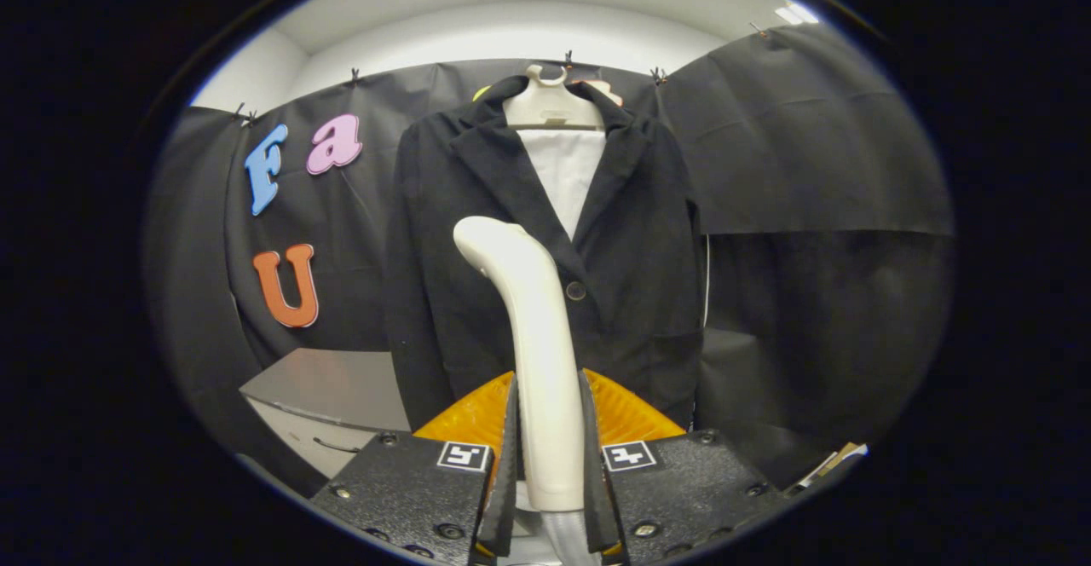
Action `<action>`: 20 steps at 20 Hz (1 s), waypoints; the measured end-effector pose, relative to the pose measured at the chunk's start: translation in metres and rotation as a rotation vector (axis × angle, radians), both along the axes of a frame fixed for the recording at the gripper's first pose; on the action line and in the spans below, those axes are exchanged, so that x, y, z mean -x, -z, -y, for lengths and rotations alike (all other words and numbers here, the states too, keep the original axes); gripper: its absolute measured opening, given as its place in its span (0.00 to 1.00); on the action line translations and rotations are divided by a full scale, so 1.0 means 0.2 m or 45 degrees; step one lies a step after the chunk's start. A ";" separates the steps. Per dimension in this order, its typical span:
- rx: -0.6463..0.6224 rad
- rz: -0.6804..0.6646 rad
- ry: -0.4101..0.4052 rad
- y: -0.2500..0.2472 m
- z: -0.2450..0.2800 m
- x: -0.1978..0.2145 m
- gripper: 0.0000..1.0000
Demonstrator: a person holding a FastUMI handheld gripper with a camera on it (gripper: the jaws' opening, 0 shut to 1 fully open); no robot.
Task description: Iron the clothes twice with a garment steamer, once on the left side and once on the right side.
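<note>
tongs (546,455): clenched on the steamer handle, one finger (508,455) pressed against each side of it, handle squeezed between them
garment steamer (533,344): cream handle standing upright between the fingers, rising ahead of them and curving over at the top toward the jacket; a grey stub of it shows below the grip
steamer head: rounded top end sits in front of the jacket's left chest area as seen from here, just beside the lapel; cannot tell if it touches the cloth
jacket (631,259): dark blazer, hanging straight on the booth wall, facing the tongs, front closed, lapels open at the top
button (575,291): dark, on the jacket front, just beside the steamer handle
shirt (567,170): white, showing in the V between the lapels
hanger (550,106): pale, wide-shouldered, hooked at the top of the wall, carrying jacket and shirt
orange thing (626,412): ribbed, orange, fan-shaped, behind the fingers and under the jacket hem; cannot tell what it is
worktop (328,383): grey surface off to the side below the jacket sleeve, with a drawer front and dark handle below it
papers (839,459): flat bits low on the other side, too small to make out
</note>
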State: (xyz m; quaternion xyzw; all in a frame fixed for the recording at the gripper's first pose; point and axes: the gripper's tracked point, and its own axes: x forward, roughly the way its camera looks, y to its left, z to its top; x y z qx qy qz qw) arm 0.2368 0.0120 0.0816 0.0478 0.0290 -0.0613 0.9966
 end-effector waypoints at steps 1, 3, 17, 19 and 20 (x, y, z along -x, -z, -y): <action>-0.001 -0.014 0.002 0.02 0.00 0.00 0.35; -0.004 -0.038 0.005 0.07 0.00 -0.01 0.35; 0.008 -0.180 0.028 0.44 0.06 0.01 0.35; 0.003 -0.200 0.026 0.49 0.06 0.02 0.35; -0.001 -0.211 0.024 0.52 0.05 0.02 0.35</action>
